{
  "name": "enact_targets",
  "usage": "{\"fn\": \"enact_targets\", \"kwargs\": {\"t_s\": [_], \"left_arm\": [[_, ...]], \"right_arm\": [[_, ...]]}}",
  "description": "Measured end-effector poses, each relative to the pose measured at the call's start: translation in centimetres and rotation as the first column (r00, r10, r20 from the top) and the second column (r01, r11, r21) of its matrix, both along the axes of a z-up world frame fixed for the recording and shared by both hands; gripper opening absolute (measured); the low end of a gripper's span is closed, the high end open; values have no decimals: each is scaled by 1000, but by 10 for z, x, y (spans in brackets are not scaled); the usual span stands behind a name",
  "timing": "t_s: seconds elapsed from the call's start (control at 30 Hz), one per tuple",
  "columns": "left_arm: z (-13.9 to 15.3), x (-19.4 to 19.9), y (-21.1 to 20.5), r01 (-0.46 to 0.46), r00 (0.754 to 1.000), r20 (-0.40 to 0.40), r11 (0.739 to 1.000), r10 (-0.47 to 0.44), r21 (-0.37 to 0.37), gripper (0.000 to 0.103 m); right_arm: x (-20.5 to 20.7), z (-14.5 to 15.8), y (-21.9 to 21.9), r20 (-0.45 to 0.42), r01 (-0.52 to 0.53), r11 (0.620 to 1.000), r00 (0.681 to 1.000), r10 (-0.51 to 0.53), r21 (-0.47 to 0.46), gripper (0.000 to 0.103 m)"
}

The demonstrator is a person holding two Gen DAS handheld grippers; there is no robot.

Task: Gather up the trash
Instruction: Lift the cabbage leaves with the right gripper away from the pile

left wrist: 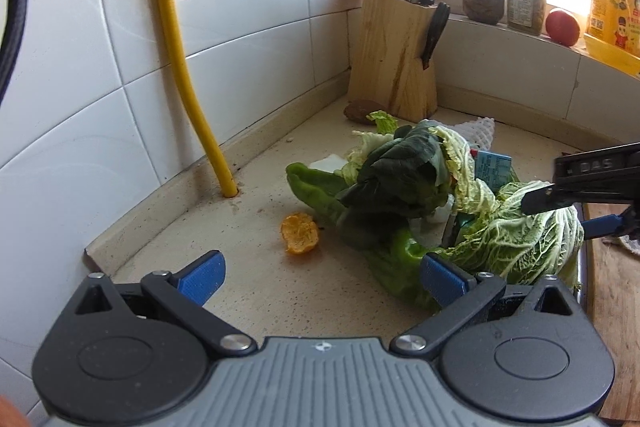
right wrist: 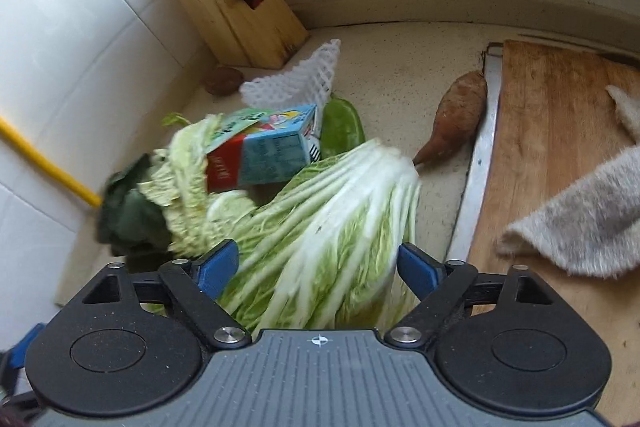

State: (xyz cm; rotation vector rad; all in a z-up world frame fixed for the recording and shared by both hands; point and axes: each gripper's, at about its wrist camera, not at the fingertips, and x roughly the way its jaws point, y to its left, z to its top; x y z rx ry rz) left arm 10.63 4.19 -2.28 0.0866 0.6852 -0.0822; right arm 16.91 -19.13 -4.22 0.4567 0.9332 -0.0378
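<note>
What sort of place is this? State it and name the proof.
Most likely a home kitchen counter by a window. A wooden knife block with knives and scissors stands in the tiled corner, a wooden cutting board lies beside it, and cabbage leaves are piled on the countertop.

The bench (left wrist: 256, 227) lies bare on the near left, broken only by an orange peel (left wrist: 300, 238) and a yellow pipe (left wrist: 176, 51) rising at the tiled wall. A heap of cabbage leaves (right wrist: 320, 227), a carton (right wrist: 264, 155) and a green pepper (left wrist: 320, 187) fills the middle. The knife block (left wrist: 394, 55) blocks the far corner. Bare bench runs behind the heap toward a sweet potato (right wrist: 452, 119). To the right, a cutting board (right wrist: 560, 131) carries a cloth (right wrist: 580, 223).
</note>
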Motion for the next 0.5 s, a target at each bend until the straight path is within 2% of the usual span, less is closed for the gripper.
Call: {"fn": "enact_targets", "kwargs": {"t_s": [0.1,0.17,0.2,0.27,0.4,0.47,0.5], "left_arm": [[-5,2,4,-18,1000,-19,1000,18,-8,102],[-8,3,6,-25,999,-34,1000,25,-12,102],[-9,3,7,-25,999,-36,1000,24,-11,102],[-10,2,9,-30,999,-33,1000,29,-4,102],[-13,4,17,-54,998,-45,999,54,-6,102],[-16,7,19,-62,996,-60,998,61,-17,101],[-17,9,20,-62,996,-66,998,60,-22,101]], "right_arm": [[15,-5,10,42,-17,995,999,21,-99,95],[19,-4,16,86,-59,980,993,77,-189,89],[20,-2,14,92,-68,979,992,87,-192,85],[14,5,8,99,-73,978,991,94,-196,59],[-12,27,-2,177,-101,973,974,139,-207,35],[-27,38,1,213,-147,971,959,186,-186,2],[-35,43,5,229,-178,968,949,217,-179,3]]}}
